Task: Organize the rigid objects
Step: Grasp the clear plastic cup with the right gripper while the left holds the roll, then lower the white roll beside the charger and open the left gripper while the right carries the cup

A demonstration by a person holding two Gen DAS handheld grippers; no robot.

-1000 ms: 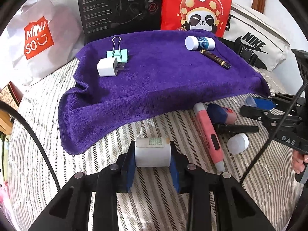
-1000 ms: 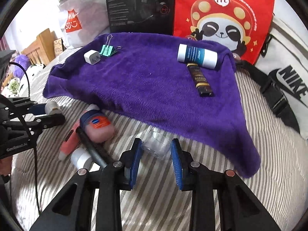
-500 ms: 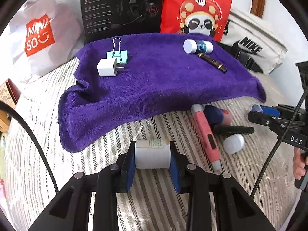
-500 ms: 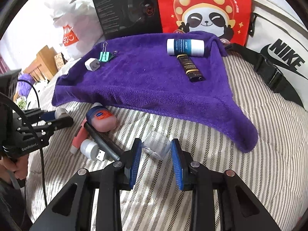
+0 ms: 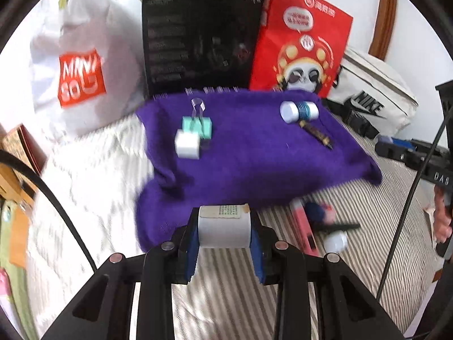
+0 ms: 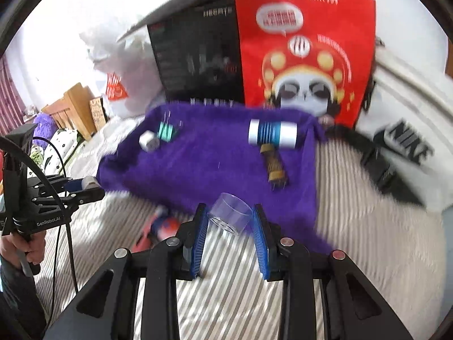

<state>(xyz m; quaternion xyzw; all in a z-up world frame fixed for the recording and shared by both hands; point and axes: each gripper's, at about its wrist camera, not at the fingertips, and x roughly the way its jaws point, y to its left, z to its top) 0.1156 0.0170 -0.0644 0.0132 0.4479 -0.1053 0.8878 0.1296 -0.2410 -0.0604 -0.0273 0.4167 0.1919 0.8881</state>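
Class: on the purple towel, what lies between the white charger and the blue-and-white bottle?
Nothing: bare towel separates charger and bottle, clearest in the left wrist view.

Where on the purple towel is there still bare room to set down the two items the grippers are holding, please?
The widest bare patch on the purple towel is its middle and near half, between the white charger with the teal binder clip and the blue-banded tube with the dark pen. The two far corners are crowded.
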